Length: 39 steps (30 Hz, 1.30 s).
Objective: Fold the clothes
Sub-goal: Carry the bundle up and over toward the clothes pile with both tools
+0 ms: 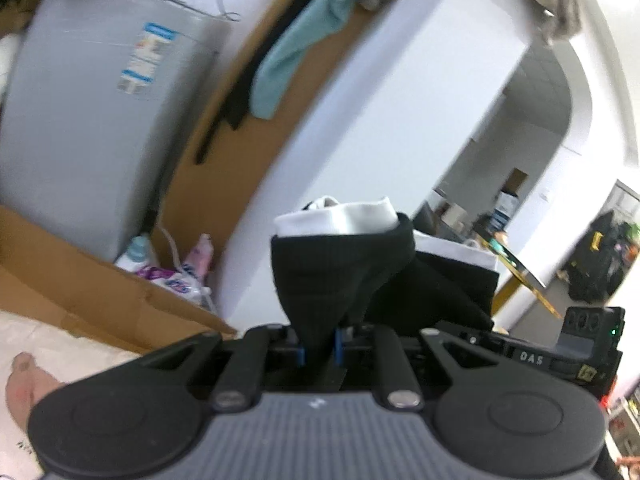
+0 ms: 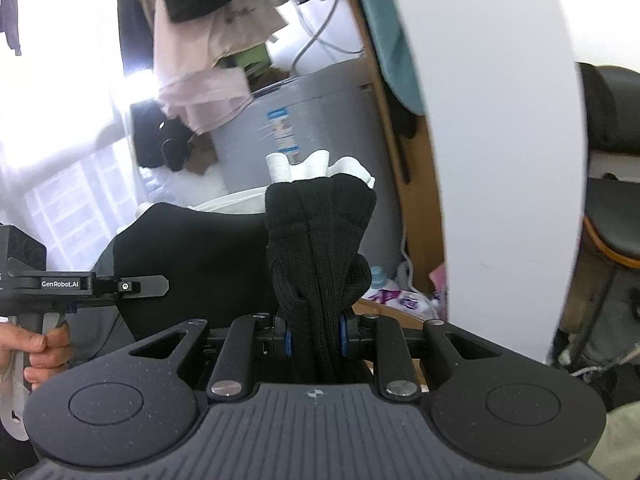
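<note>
Both grippers, left (image 1: pixel 320 350) and right (image 2: pixel 316 338), have fingers clamped on a ribbed black garment (image 2: pixel 320 232) with white trim, held clear in open air

Both grippers, the left gripper (image 1: pixel 320 350) and the right gripper (image 2: pixel 316 340), were black with blue pads, silver screws and ribbed grey housings; one bore "GenRobot.AI".

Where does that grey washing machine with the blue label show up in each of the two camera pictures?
Left wrist view: the grey washing machine fills the upper left, behind a cardboard box.
Right wrist view: it stands at centre, just behind the black garment that the right gripper pinches.
Shared landmark: the teal cloth hanging over the brown board beside it.
</note>
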### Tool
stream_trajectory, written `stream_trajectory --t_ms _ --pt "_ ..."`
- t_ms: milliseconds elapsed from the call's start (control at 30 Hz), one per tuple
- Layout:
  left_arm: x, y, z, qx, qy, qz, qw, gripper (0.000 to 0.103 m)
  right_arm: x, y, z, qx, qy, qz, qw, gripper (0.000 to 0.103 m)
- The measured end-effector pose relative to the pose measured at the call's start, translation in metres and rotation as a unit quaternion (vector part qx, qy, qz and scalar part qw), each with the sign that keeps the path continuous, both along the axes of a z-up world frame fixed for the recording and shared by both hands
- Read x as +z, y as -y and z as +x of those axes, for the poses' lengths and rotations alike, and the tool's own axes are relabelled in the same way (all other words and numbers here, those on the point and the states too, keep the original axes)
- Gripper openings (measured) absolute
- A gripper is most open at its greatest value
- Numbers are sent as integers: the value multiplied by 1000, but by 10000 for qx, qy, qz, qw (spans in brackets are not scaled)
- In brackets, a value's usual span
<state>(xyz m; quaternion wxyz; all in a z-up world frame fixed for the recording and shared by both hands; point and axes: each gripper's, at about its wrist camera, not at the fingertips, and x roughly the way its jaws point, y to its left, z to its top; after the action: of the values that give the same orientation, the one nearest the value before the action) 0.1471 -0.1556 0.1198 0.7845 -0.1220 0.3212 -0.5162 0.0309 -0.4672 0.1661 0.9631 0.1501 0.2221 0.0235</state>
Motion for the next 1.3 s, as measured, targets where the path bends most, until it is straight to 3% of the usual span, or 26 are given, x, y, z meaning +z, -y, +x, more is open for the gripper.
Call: stream_trajectory --t_ms 567,900,1300 --pt "-45 60 -41 -891 -181 -145 9958 13 -44 45 -93 -963 -94 252 9950 21" --pt "-76 114 -35 -1361 -208 -123 9904 13 -79 76 -105 -1478 -165 223 9886 21" --pt "-150 169 -20 -1773 -414 -162 9832 13 -148 114 -79 -2138 -441 39 9759 21"
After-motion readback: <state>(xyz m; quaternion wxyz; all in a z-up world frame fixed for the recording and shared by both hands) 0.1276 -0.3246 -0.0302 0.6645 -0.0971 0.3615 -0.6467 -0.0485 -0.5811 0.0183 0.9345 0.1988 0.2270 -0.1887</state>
